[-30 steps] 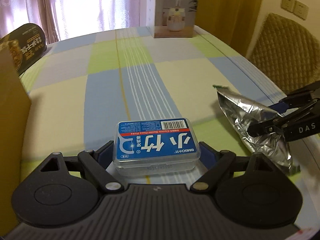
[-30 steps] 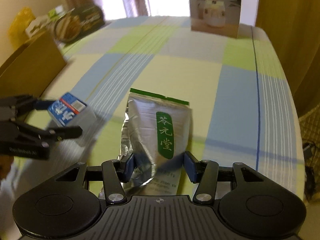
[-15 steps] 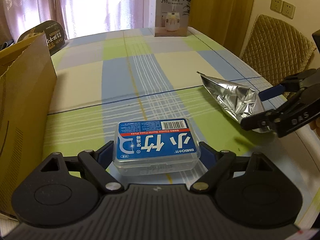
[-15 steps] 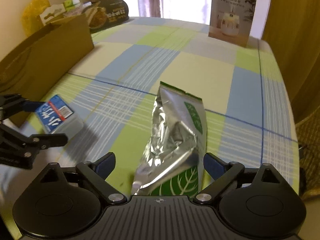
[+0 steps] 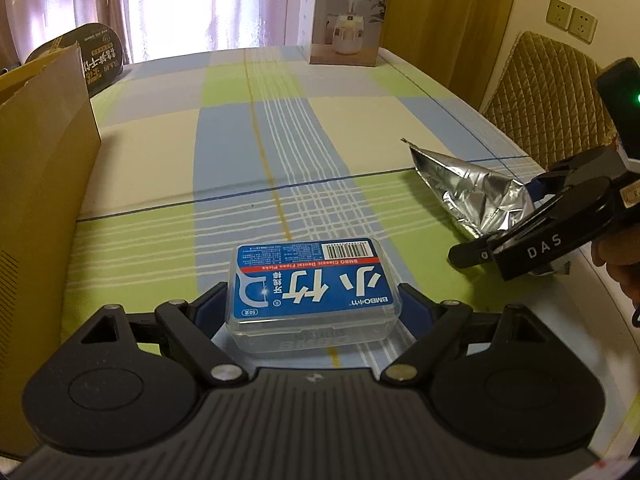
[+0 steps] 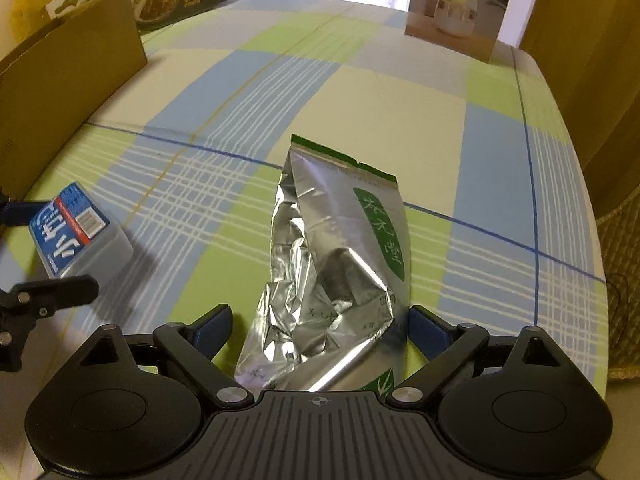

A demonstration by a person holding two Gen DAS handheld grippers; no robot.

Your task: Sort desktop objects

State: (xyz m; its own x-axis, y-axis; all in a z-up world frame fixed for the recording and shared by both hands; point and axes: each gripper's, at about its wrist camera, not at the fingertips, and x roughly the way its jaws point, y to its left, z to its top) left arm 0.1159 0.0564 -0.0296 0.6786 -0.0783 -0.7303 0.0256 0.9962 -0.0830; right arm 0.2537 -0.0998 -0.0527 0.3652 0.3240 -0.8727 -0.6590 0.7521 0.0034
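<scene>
A clear floss-pick box (image 5: 312, 284) with a blue label sits between the fingers of my left gripper (image 5: 310, 304), which is shut on its two short sides. In the right wrist view the same box (image 6: 76, 232) shows at the left, just above the tablecloth. A crumpled silver tea pouch (image 6: 332, 264) with a green label lies on the checked tablecloth (image 6: 480, 140). My right gripper (image 6: 320, 324) is open, one finger on each side of the pouch's near end and not pinching it. In the left wrist view the pouch (image 5: 468, 188) and right gripper (image 5: 500, 220) are at the right.
An open cardboard box (image 5: 40, 200) stands along the table's left side, with a dark round food package (image 5: 96, 56) behind it. A humidifier carton (image 5: 344, 28) stands at the far end. A quilted chair (image 5: 548, 92) is beyond the right table edge.
My right gripper opened and let go of the tea pouch, which now lies on the cloth. Both grippers drew back toward the near edge. The left kept hold of the floss box.
</scene>
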